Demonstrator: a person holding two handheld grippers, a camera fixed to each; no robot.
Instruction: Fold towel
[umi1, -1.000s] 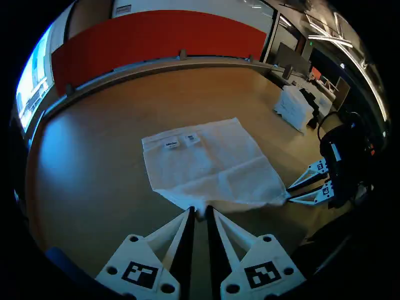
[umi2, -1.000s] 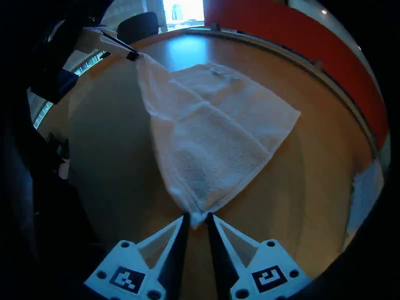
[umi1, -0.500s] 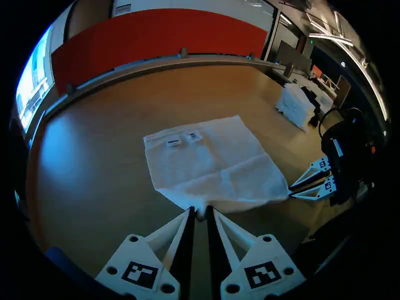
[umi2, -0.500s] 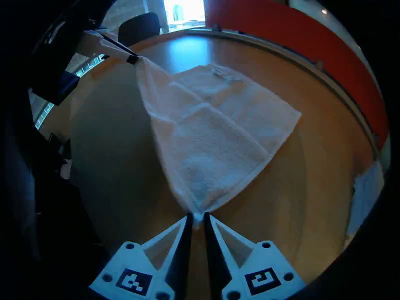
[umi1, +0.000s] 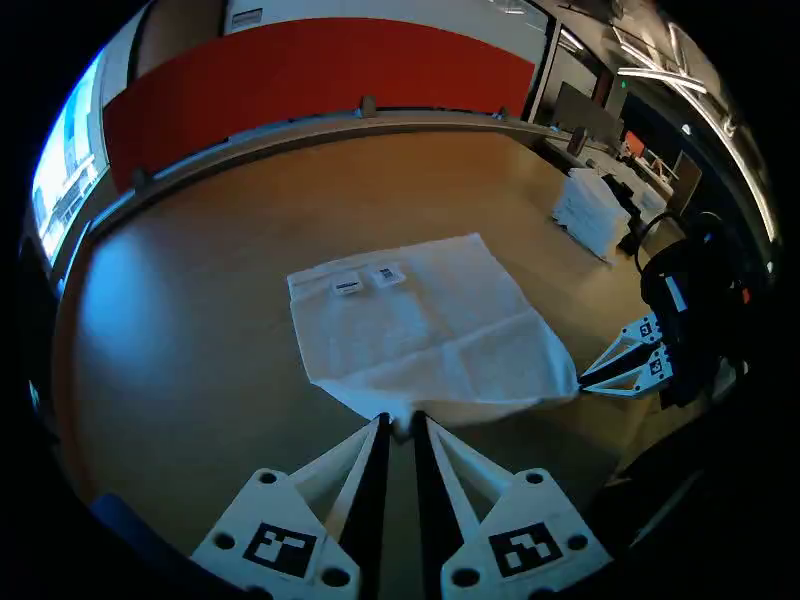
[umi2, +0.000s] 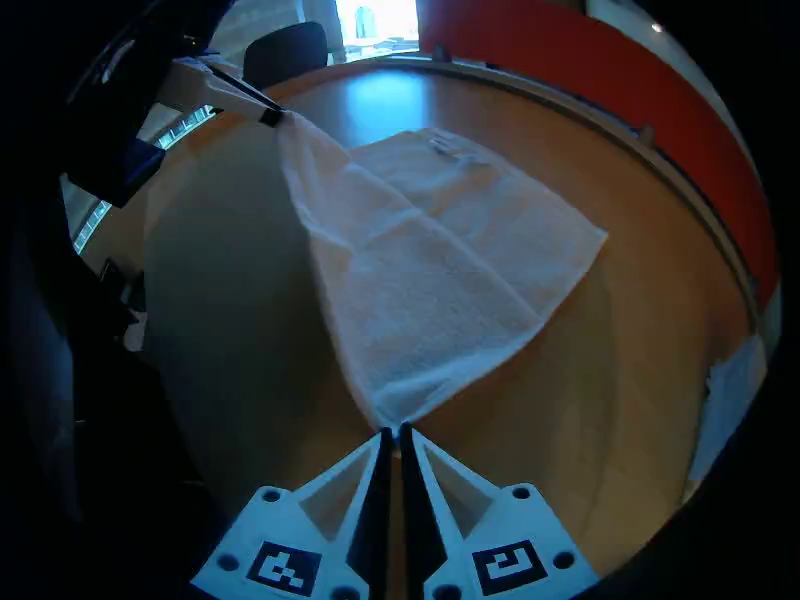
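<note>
the white towel lay spread on the wooden table, most of it flat, with two small tags showing near its far edge. in the left gripper view the left gripper was clamped on the towel's near corner, the cloth pinched between its two white fingertips and raised a little off the table. off to the right in that view, the right gripper had its fingers drawn together on the neighbouring corner, so the near hem ran between the two tools. the right gripper view showed the same from the other end: its fingers were pressed nearly together on a corner of the towel, and the lifted edge rose in a ridge toward the left gripper at the upper left, which gripped the far corner. a stack of folded towels sat near the table's far right edge, well apart from the spread towel. a red partition ran behind the table, and a dark chair stood beyond it below a bright window.
</note>
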